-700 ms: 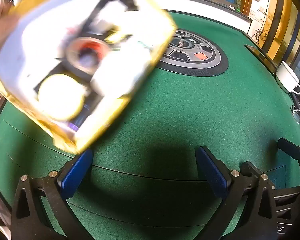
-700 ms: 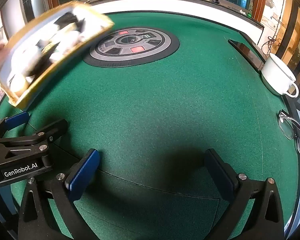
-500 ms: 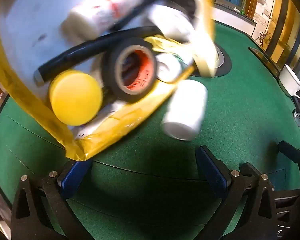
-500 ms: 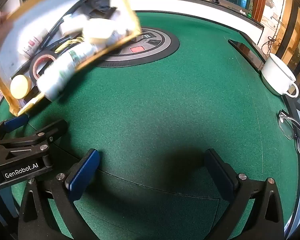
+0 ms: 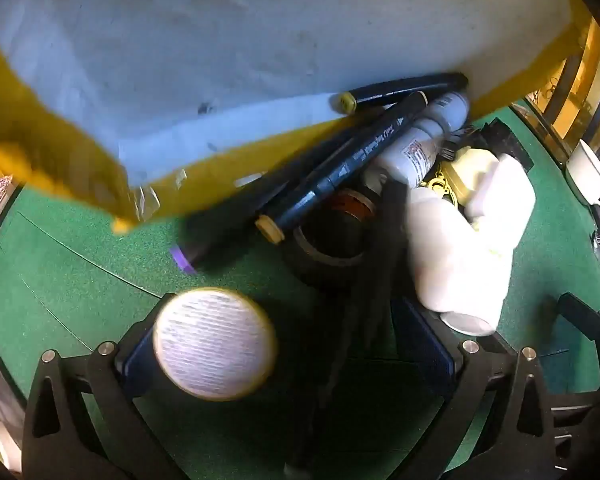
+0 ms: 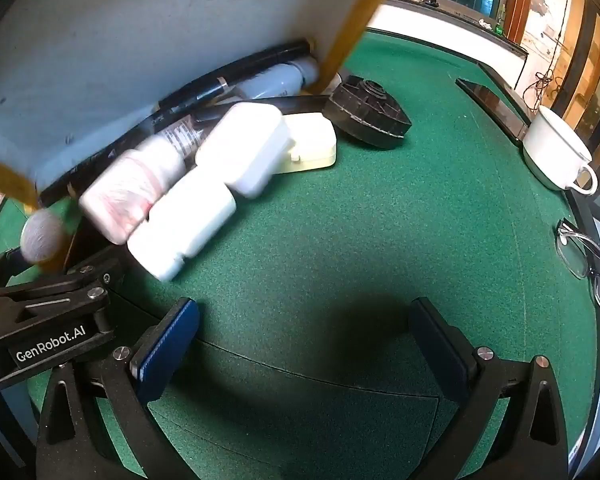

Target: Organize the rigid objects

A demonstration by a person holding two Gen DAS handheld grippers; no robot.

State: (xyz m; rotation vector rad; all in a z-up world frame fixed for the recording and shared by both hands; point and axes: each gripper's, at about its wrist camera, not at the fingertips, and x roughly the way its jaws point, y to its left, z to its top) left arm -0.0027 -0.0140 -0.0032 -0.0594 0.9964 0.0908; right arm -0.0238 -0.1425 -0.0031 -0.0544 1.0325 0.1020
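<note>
Rigid objects — markers (image 5: 342,168), white bottles (image 6: 180,224), tape roll (image 5: 332,240) — now dumped from tipped yellow-rimmed tray (image 5: 260,40) onto green tabletop (image 6: 340,240), scattered, awaiting sorting; left gripper (image 5: 288,356) and right gripper (image 6: 300,344) both wide open, empty.

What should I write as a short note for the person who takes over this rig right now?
Left gripper: open, empty. Right gripper: open, empty.
The tilted white tray is spilling its load onto the green table: markers, tape roll, white bottles, white boxes, a round lid, all blurred.
Done: nothing sorted.
Left: probably wait until things settle, then organize them all.
</note>
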